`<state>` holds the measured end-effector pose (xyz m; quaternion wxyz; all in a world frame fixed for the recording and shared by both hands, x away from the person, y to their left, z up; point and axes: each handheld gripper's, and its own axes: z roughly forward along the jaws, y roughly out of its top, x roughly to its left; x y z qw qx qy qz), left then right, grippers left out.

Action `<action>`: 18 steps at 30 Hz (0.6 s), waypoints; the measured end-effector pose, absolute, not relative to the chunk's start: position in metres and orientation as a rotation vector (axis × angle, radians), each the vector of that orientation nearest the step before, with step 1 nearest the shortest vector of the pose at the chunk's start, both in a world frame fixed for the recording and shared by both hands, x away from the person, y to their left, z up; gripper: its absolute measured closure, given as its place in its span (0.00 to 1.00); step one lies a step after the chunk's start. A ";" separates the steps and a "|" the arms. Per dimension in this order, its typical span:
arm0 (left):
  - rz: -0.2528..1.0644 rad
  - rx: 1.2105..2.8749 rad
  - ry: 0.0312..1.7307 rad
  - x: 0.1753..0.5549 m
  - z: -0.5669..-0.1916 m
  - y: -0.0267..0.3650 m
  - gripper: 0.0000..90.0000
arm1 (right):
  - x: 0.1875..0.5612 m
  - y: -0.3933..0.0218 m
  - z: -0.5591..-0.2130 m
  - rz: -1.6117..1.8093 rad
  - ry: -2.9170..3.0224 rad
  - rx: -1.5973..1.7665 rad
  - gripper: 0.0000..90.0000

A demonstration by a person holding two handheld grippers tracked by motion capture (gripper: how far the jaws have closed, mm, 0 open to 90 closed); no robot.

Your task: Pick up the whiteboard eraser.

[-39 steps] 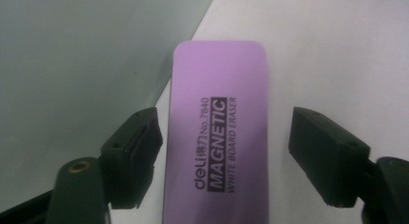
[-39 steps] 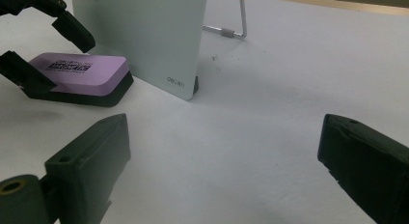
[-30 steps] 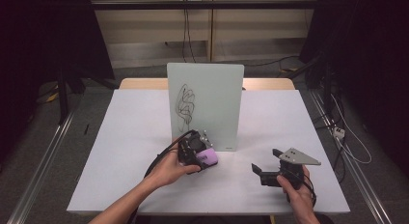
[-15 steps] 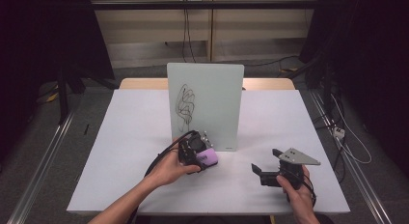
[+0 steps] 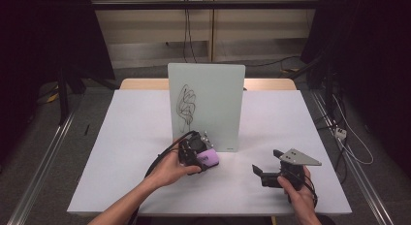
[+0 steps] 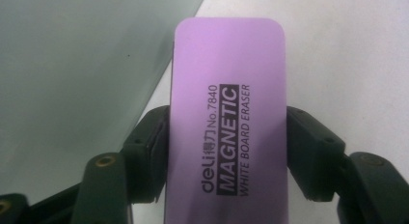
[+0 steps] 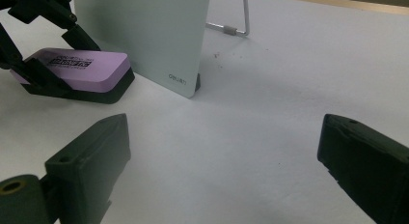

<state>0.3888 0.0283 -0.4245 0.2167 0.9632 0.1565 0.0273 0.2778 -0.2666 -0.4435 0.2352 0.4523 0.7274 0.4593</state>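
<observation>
A purple whiteboard eraser (image 6: 226,118) with a black underside lies flat on the white table, just in front of an upright pale green glass board (image 5: 206,106) that carries a black scribble (image 5: 186,104). My left gripper (image 5: 201,157) is shut on the eraser (image 5: 208,158), its two jaws pressing the long sides. In the right gripper view the eraser (image 7: 77,64) rests by the board's lower corner (image 7: 144,35). My right gripper (image 5: 259,174) is held low over the table at the right, open with nothing between its jaws.
The board stands on a wire stand (image 7: 236,28) behind it. The white table (image 5: 131,137) ends at a wooden strip (image 5: 145,83) at the back. Cables and metal rails (image 5: 43,157) lie on the floor around.
</observation>
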 end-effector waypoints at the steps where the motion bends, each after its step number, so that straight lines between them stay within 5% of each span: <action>1: 0.050 2.668 0.431 0.390 -0.423 0.029 0.43 | 0.278 -0.267 -0.443 1.260 1.996 1.241 0.05; 18: 0.084 2.623 0.422 0.388 -0.417 0.033 0.45 | 0.278 -0.266 -0.443 1.261 1.999 1.239 0.05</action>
